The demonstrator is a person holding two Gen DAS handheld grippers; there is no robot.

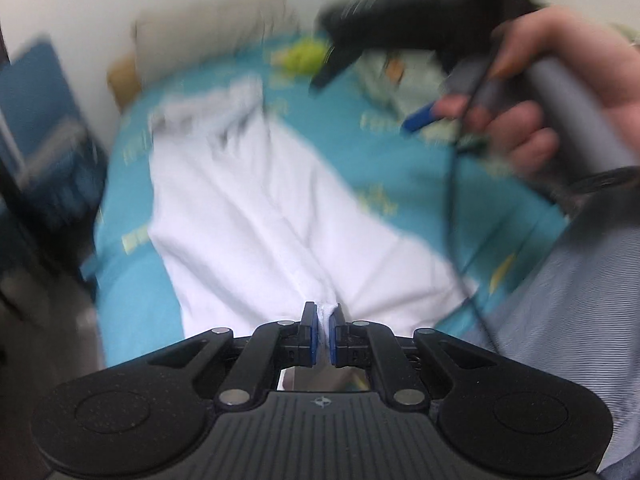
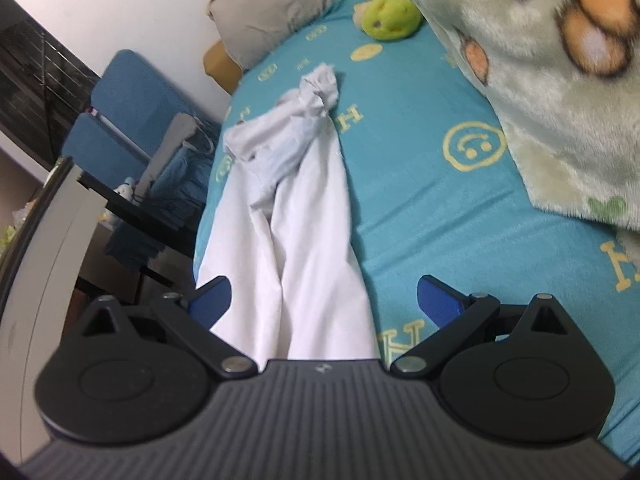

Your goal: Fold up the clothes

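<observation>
A white garment [image 1: 256, 216] lies stretched lengthwise on a turquoise bed sheet [image 1: 400, 168], its far end bunched and crumpled. My left gripper [image 1: 325, 316] is shut on the garment's near edge, a fold of white cloth pinched between its blue pads. The right gripper [image 1: 360, 80] shows in the left wrist view, held in a hand above the bed at the upper right, jaws apart. In the right wrist view my right gripper [image 2: 324, 300] is open and empty above the garment [image 2: 296, 216], which runs between its fingers toward the crumpled end [image 2: 316, 92].
A fluffy pale green blanket [image 2: 540, 80] covers the bed's right side. A green plush toy [image 2: 390, 14] and a grey pillow [image 2: 272, 12] lie at the far end. A blue chair [image 2: 132, 112] and dark desk stand left of the bed. The sheet [image 2: 420, 160] has yellow prints.
</observation>
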